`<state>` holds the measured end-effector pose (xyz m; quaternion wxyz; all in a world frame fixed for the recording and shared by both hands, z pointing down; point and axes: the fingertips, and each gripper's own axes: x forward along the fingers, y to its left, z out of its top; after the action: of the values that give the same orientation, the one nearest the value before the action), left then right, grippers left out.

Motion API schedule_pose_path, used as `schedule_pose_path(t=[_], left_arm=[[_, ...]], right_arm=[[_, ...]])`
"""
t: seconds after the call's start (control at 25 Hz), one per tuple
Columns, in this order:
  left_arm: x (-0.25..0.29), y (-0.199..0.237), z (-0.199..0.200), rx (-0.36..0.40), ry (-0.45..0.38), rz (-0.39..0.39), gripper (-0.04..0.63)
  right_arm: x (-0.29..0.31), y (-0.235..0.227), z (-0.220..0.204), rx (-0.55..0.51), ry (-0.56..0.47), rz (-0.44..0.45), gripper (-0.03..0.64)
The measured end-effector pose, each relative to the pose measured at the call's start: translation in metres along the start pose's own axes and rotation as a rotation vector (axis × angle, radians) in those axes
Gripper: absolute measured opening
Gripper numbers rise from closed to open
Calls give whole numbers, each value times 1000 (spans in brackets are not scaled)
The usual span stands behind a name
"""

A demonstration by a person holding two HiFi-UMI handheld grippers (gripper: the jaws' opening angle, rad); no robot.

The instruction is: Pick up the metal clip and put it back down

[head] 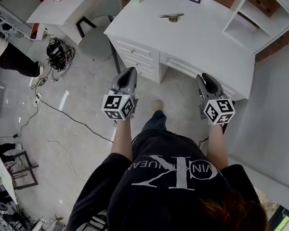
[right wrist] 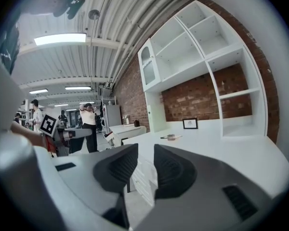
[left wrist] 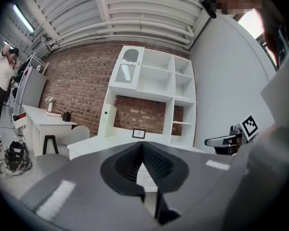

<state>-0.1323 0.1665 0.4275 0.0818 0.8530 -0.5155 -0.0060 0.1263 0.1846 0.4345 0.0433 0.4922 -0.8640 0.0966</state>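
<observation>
The metal clip (head: pixel 171 17) lies flat on the white desk (head: pixel 207 37), well ahead of both grippers, far side of the top, nothing touching it. The right gripper (right wrist: pixel 145 153) has jaws part-open w/ a clear gap, empty. The left gripper (left wrist: pixel 142 146) has jaws closed tip to tip, also empty. Clip prob. light, stiff, smooth metal, so likely slippery on the pads & sits low. Best bet: pinch across its raised middle, not a flat edge. Exact shape too small to tell.

Desk top (head: pixel 197 47) mostly bare around metal clip (head: pixel 171 17); hutch shelves (head: pixel 243 25) (right edge) block that side.
</observation>
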Motion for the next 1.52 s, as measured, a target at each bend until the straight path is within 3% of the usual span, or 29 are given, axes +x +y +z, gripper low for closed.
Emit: schedule_pose_path(t=[0.76,1.04,1.52], left_arm=[[148,59,23,-15,34,-82,6],[199,81,17,-10,50,-115,6],[245,90,8,-21,71,-147,6]], right_arm=[[121,-70,28,6,58,-31,66],[172,-95,19,29,67,-29,66],[220,-117,18,-34,140,7,66]])
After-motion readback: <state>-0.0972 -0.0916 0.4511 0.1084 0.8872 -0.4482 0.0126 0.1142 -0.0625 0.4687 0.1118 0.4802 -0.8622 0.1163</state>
